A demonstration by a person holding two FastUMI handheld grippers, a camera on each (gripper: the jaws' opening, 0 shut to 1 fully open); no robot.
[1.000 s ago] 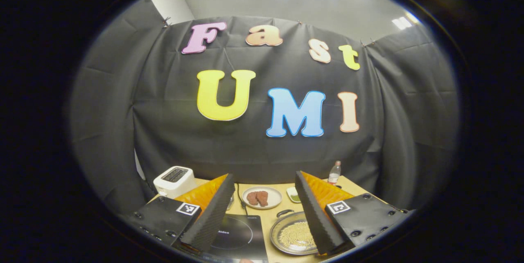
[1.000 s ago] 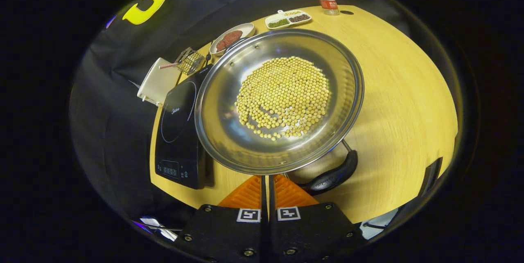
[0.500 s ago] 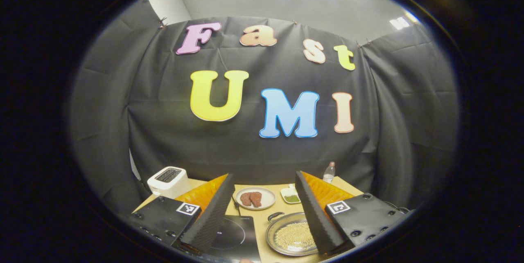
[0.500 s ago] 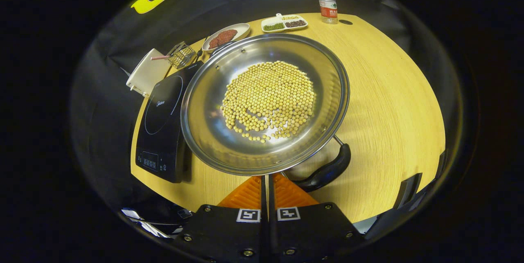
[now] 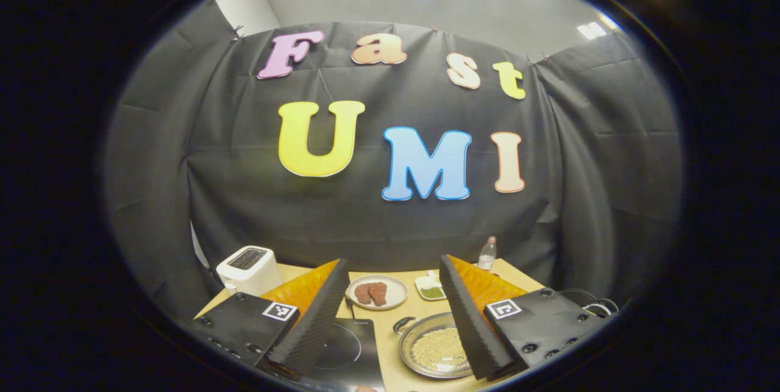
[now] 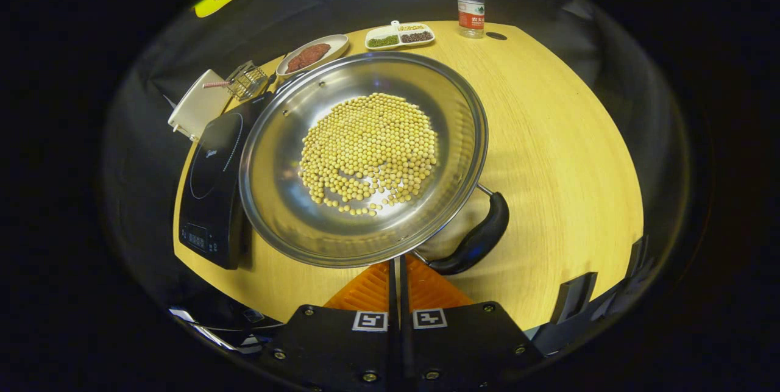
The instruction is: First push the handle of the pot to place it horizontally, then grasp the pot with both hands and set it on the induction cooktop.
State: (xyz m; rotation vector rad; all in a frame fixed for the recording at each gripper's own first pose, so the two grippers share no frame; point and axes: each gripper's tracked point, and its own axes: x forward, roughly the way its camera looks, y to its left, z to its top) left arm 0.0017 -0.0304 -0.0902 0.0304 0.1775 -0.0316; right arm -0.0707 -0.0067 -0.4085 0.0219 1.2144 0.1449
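Note:
A wide steel pot (image 6: 274, 197) holding soybeans (image 6: 368, 151) sits on the wooden table (image 6: 560, 136), just right of the black induction cooktop (image 6: 210, 188). Its black loop handle (image 6: 475, 239) lies at the near right rim, and a second handle (image 5: 403, 323) sits at the far rim. My right gripper (image 6: 395, 264) is shut with nothing between its fingers, its tips at the pot's near rim just left of the loop handle. My left gripper (image 5: 393, 261) is open and held high, with the pot (image 5: 436, 352) and cooktop (image 5: 341, 349) low between its fingers.
A white toaster (image 6: 195, 108) and a wire basket (image 6: 247, 80) stand behind the cooktop. A plate of meat (image 6: 311, 57), a divided dish (image 6: 399, 35) and a water bottle (image 6: 470, 7) line the table's far edge. Bare wood lies right of the pot.
The left gripper has drawn back, so the table things look smaller and lower. In the right gripper view the pot and cooktop have slid left. Both grippers keep their state.

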